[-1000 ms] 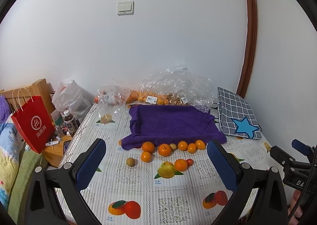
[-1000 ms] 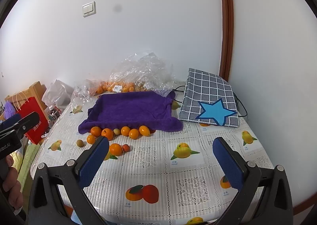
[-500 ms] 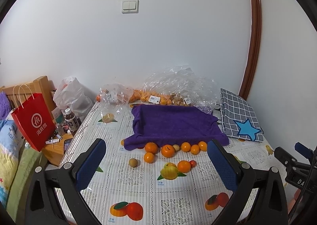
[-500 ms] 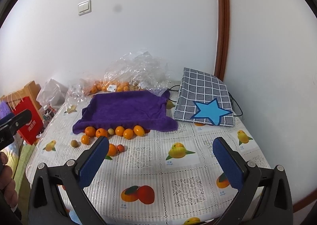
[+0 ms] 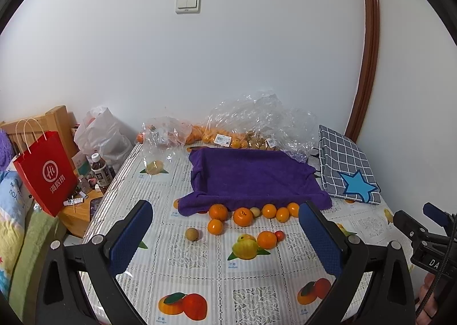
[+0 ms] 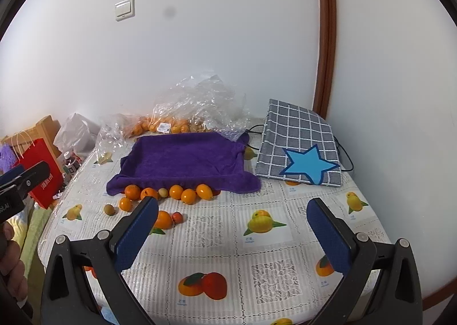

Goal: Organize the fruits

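I have both grippers raised above the worktop [image 5: 200,262], which wears a cloth printed with fruit pictures. The left gripper [image 5: 225,239] has its blue fingers [image 5: 130,237] spread wide with nothing between them, and the right gripper [image 6: 232,236] is the same, fingers [image 6: 135,232] wide apart and empty.

My landmark is the purple towel [image 5: 251,179], lying toward the back of the worktop. The fruits sit along its near edge. Touching or just beside that edge runs a row of oranges [image 5: 218,211], with a bigger one [image 5: 243,216] next to a small pale fruit [image 5: 256,211], then three more oranges [image 5: 282,214] toward the right. Just nearer to me than the row lies a single orange [image 5: 215,226], and left of it, a little apart, a small brown round fruit [image 5: 192,234]. Further toward me from the towel, another orange [image 5: 266,239] sits touching a small red fruit [image 5: 280,235], both lying by a printed yellow fruit on the cloth.

Behind the towel, against the wall, crumpled clear plastic bags [image 5: 257,119] hold more oranges. Right of the towel rests a grey checked bag with a blue star [image 6: 300,150]. Left of the towel, off the worktop, stands a red paper bag [image 5: 47,173] beside a bottle [image 5: 100,172].

In the right wrist view, the left gripper's body and the hand holding it show at the left edge.
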Action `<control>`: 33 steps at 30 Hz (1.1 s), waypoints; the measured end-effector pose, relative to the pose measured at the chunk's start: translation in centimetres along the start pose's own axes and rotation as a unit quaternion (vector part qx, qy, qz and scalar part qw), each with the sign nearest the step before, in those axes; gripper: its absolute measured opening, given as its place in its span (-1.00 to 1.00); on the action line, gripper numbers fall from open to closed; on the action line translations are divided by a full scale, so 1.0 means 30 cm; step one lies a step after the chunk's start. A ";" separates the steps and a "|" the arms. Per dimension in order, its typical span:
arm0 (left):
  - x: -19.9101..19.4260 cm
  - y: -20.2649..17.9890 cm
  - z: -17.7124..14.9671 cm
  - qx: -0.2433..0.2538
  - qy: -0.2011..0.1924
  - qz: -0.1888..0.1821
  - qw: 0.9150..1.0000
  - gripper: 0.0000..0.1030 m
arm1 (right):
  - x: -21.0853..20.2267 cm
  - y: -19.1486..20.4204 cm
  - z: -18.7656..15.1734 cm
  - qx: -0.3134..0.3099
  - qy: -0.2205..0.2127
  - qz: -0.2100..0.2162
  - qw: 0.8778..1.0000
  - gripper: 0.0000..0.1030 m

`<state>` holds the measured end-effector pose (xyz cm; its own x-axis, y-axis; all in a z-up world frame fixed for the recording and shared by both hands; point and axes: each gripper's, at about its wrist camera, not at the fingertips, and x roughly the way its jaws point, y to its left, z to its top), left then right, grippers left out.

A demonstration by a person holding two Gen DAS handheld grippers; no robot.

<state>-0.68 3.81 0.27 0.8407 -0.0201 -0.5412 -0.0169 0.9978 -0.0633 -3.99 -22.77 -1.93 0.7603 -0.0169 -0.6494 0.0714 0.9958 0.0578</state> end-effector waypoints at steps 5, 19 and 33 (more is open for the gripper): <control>0.021 0.016 0.007 -0.003 0.006 -0.004 1.000 1.00 | 0.018 0.022 0.005 -0.009 0.000 0.003 1.000 0.99; 0.168 0.050 0.001 -0.017 0.032 -0.002 0.999 0.98 | 0.192 0.051 -0.014 -0.008 0.042 0.024 0.999 0.97; 0.456 0.163 -0.070 -0.035 0.116 0.025 0.992 0.66 | 0.532 0.075 -0.120 0.000 0.121 0.082 0.989 0.33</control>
<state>9.60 8.27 -9.21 0.6909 0.0077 -0.7229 -0.1003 0.9913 -0.0853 5.99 -20.46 -14.89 0.5851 0.1668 -0.7936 -0.0401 0.9834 0.1772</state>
